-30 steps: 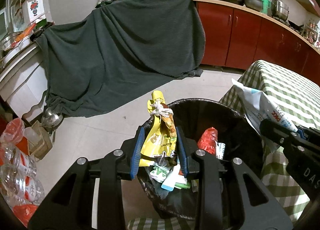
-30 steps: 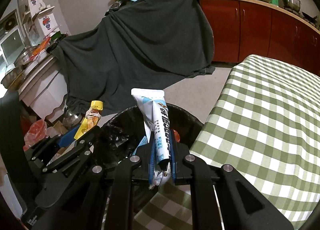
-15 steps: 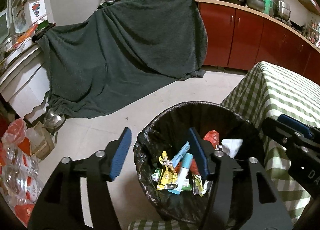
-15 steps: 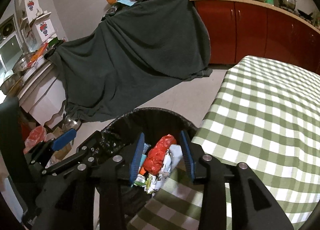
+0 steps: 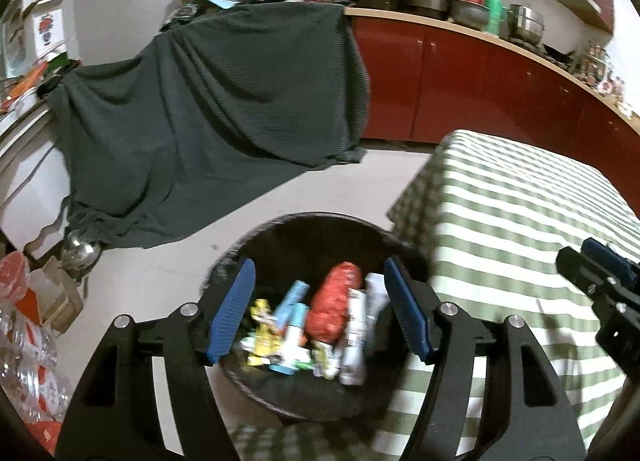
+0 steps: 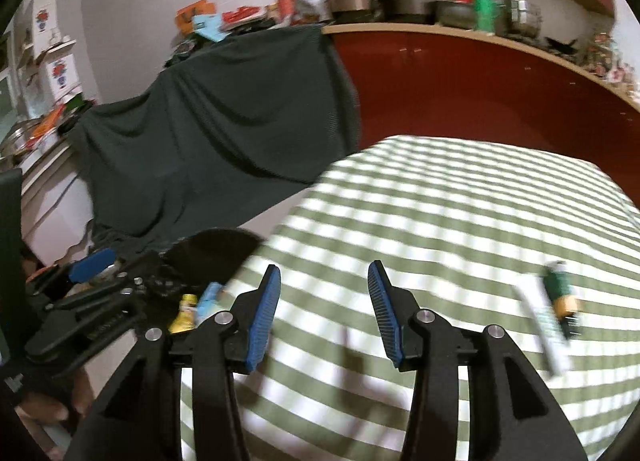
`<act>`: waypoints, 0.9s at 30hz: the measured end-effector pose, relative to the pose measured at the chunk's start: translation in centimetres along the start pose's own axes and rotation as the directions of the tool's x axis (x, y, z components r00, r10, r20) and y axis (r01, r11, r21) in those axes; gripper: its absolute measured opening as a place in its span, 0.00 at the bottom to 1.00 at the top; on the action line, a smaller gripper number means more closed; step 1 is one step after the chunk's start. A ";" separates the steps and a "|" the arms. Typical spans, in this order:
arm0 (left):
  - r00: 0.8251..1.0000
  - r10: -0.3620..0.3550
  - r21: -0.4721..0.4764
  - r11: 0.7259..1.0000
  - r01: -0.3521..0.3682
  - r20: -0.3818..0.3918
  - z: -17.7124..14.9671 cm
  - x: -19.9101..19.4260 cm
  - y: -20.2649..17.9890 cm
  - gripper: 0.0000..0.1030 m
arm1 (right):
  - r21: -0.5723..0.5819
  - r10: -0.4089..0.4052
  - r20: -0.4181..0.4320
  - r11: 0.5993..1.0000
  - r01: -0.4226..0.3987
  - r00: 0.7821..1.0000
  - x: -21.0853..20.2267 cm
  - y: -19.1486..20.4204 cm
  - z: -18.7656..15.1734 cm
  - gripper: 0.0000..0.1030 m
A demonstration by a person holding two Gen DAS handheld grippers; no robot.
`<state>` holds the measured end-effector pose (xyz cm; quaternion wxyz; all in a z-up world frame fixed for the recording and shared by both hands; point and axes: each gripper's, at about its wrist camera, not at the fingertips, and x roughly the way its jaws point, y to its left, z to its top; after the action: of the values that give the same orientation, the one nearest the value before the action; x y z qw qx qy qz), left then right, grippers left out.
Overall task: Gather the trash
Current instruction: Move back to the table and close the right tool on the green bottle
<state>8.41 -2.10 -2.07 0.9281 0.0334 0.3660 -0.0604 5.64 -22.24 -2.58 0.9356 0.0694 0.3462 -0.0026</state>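
Observation:
A black-lined trash bin (image 5: 320, 225) stands on the floor beside the green-checked table (image 5: 520, 197). Inside lie several wrappers, among them a red packet (image 5: 334, 307), a yellow wrapper (image 5: 260, 311) and a white-blue pouch (image 5: 358, 325). My left gripper (image 5: 318, 311) hangs over the bin, its jaws opening with nothing held between them. My right gripper (image 6: 324, 301) is over the tablecloth (image 6: 460, 197), jaws opening and empty. On the cloth at the right lie a white wrapper (image 6: 546, 331) and a green-orange packet (image 6: 562, 295), blurred.
A dark green cloth (image 5: 216, 109) drapes furniture behind the bin. Red cabinets (image 5: 460, 73) with pots on the counter line the back wall. Plastic bottles and bags (image 5: 20, 325) crowd the floor at the left. The left gripper (image 6: 92, 265) shows at the right wrist view's left edge.
Both grippers opened and let go: the yellow wrapper and the white-blue pouch dropped into the bin. The right gripper then swung right, from over the bin to over the tablecloth.

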 end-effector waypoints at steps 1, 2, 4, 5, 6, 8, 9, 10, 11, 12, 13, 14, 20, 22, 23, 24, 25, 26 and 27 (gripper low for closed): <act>1.000 -0.010 0.006 1.000 0.010 -0.001 0.0 -0.1 -0.6 0.64 | 0.007 -0.020 0.006 1.000 0.020 1.000 -0.4 -0.8 -0.1 0.44; 1.000 -0.020 0.014 1.000 0.020 -0.002 -0.1 -0.3 -1.1 0.64 | 0.015 -0.039 0.012 0.999 0.039 0.999 -0.8 -1.7 -0.2 0.44; 0.999 -0.036 0.033 0.999 0.036 -0.004 -0.2 -0.5 -2.5 0.64 | 0.045 -0.080 0.016 0.996 0.079 0.997 -1.6 -4.0 -0.5 0.44; 0.999 -0.045 0.044 0.998 0.045 -0.005 -0.3 -0.7 -3.3 0.64 | 0.062 -0.098 0.017 0.993 0.097 0.995 -1.9 -5.1 -0.6 0.44; 0.999 -0.053 0.053 0.997 0.053 -0.006 -0.3 -0.8 -4.1 0.64 | 0.076 -0.116 0.016 0.991 0.115 0.993 -2.2 -6.1 -0.9 0.44; 0.998 -0.064 0.063 0.996 0.064 -0.009 -0.4 -0.9 -5.2 0.64 | 0.101 -0.142 0.010 0.985 0.140 0.990 -2.4 -7.7 -1.1 0.44; 0.997 -0.071 0.072 0.995 0.071 -0.010 -0.4 -1.0 -6.0 0.66 | 0.121 -0.159 0.005 0.980 0.158 0.987 -2.5 -9.0 -1.2 0.44; 0.997 -0.073 0.075 0.994 0.074 -0.011 -0.4 -1.0 -6.5 0.69 | 0.133 -0.171 0.000 0.977 0.169 0.985 -2.6 -9.8 -1.3 0.44; 0.997 -0.081 0.079 0.993 0.082 -0.013 -0.5 -1.1 -7.2 0.70 | 0.144 -0.183 -0.013 0.973 0.183 0.983 -2.4 -10.9 -1.4 0.44; 0.996 -0.087 0.084 0.993 0.088 -0.016 -0.5 -1.1 -7.6 0.70 | 0.150 -0.189 -0.027 0.970 0.191 0.982 -2.3 -11.7 -1.6 0.44; 0.995 -0.093 0.091 0.991 0.094 -0.021 -0.5 -1.0 -8.3 0.70 | 0.156 -0.193 -0.036 0.968 0.196 0.981 -2.1 -12.4 -1.7 0.44; 0.995 -0.097 0.099 0.990 0.099 -0.024 -0.6 -1.0 -8.9 0.70 | 0.161 -0.197 -0.044 0.966 0.201 0.980 -2.1 -13.0 -1.9 0.44; 0.993 -0.112 0.145 0.983 0.117 -0.039 -0.9 -0.7 -11.8 0.70 | 0.161 -0.194 -0.100 0.965 0.208 0.976 -0.9 -15.2 -2.5 0.44; 0.992 -0.117 0.157 0.980 0.122 -0.044 -0.8 -0.4 -12.7 0.70 | 0.155 -0.192 -0.106 0.966 0.207 0.976 -0.7 -15.4 -2.5 0.43; 0.992 -0.118 0.162 0.979 0.124 -0.045 -0.9 -0.5 -13.0 0.70 | 0.153 -0.190 -0.111 0.967 0.205 0.976 -0.5 -15.5 -2.5 0.41; 0.992 -0.120 0.169 0.977 0.126 -0.047 -0.9 -0.4 -13.5 0.70 | 0.151 -0.186 -0.117 0.967 0.203 0.975 -0.3 -15.6 -2.5 0.38; 0.991 -0.122 0.174 0.976 0.129 -0.048 -0.9 -0.3 -13.8 0.70 | 0.152 -0.180 -0.123 0.968 0.197 0.976 -0.1 -15.7 -2.4 0.36; 0.991 -0.125 0.179 0.975 0.132 -0.050 -0.9 -0.2 -14.1 0.70 | 0.153 -0.175 -0.126 0.969 0.193 0.977 0.1 -15.8 -2.4 0.35; 0.991 -0.127 0.183 0.974 0.134 -0.051 -1.0 -0.2 -14.5 0.70 | 0.152 -0.170 -0.131 0.970 0.189 0.977 0.2 -15.9 -2.4 0.31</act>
<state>5.68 -16.33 -2.92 0.9075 0.0972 0.3783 -0.1546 3.43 -37.65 -6.57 0.9008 0.1144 0.4037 -0.1117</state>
